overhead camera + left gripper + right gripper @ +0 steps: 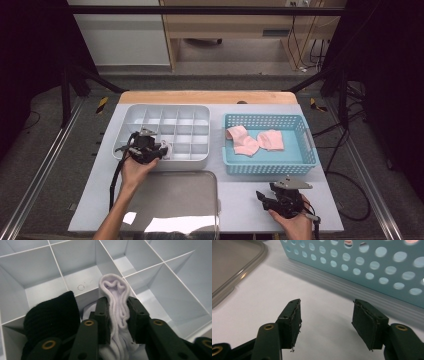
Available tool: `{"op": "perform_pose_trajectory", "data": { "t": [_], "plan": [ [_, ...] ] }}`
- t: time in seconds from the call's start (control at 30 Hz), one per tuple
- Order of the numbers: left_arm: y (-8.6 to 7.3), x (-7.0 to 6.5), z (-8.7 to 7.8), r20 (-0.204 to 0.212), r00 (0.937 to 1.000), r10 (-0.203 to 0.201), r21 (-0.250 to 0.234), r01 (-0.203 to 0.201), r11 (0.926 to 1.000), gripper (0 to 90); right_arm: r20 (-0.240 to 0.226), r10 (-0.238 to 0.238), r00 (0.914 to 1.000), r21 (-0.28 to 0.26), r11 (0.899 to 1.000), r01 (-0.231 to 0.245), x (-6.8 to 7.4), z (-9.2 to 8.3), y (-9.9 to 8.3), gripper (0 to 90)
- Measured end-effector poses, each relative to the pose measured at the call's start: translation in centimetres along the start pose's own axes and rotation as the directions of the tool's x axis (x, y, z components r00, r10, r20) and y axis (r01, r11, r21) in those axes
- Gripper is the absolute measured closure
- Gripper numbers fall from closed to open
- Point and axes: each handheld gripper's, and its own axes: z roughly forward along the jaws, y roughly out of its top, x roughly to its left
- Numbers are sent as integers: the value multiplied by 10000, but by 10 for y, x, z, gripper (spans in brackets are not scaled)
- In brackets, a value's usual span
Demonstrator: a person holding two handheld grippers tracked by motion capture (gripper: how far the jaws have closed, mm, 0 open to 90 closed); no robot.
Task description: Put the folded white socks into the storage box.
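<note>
My left gripper (118, 300) reaches down into a compartment of the white divided organizer (167, 111), its pads pressed on both sides of a folded white sock (113, 286) that stands upright there. A black sock (52, 312) lies in the compartment beside it. In the high view the left gripper (150, 148) is over the organizer's near-left corner. My right gripper (325, 312) hangs open and empty just above the mat, in front of the blue basket (362, 262). In the high view the right gripper (262, 199) is near the table's front edge.
The blue basket (270, 167) holds two pink socks (245, 142) (271, 140). A clear plastic lid (175, 200) lies on the grey mat in front of the organizer, and its edge (234, 267) lies left of the right gripper. Most organizer compartments hold nothing.
</note>
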Motion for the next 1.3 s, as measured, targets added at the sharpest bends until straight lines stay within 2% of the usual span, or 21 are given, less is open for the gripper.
{"op": "perform_pose_trajectory", "data": {
  "t": [0.07,0.1,0.13,0.17,0.27,0.47,0.63,0.7,0.83,0.9,1.0,1.07,1.23,1.3],
  "plan": [
    [-1,1,-5,125,9999,-22,-158,24,9999,563,-35,67,10000,-106,9999,-67,-1,-1,0,398],
    [-2,0,-10,172,9998,-56,-482,64,9988,544,-40,97,9999,-114,9999,-97,-1,-1,0,396],
    [-3,1,-17,355,9993,-120,-826,149,9965,487,-46,151,9999,-196,9997,-152,-2,-2,0,392],
    [-3,1,-17,355,9993,-120,-826,149,9965,468,-46,151,9999,-196,9997,-152,-2,-2,0,392],
    [-7,-1,-31,329,9993,-156,-1450,202,9892,442,-24,153,9999,-385,9991,-154,-2,-4,2,381],
    [-21,-8,-52,283,9994,-176,-2291,237,9731,427,-70,324,9994,-794,9963,-329,-1,-10,4,376],
    [-40,-15,-62,249,9996,-148,-2604,208,9653,431,-45,375,9993,-1078,9935,-378,-2,-14,7,373],
    [-48,-18,-66,325,9993,-173,-2814,257,9593,439,-3,390,9992,-1131,9928,-388,-2,-16,8,370],
    [-59,-23,-73,279,9996,-96,-2967,175,9548,440,-20,444,9990,-1282,9908,-443,-2,-20,10,366],
    [-66,-25,-76,347,9993,-155,-3002,252,9535,434,6,476,9989,-1341,9898,-471,-2,-23,12,362],
    [-77,-27,-76,290,9995,-156,-2908,233,9565,427,86,510,9987,-1510,9873,-492,-2,-25,15,352],
    [-84,-26,-75,326,9992,-238,-2918,323,9559,425,138,509,9986,-1586,9862,-481,-2,-26,18,343],
    [-92,-28,-72,139,9998,-152,-2730,184,9618,411,221,565,9982,-1806,9822,-516,-2,-30,23,330],
    [-96,-29,-71,131,9998,-140,-2732,170,9618,404,234,589,9980,-1848,9813,-536,-2,-32,25,322]
  ]
}}
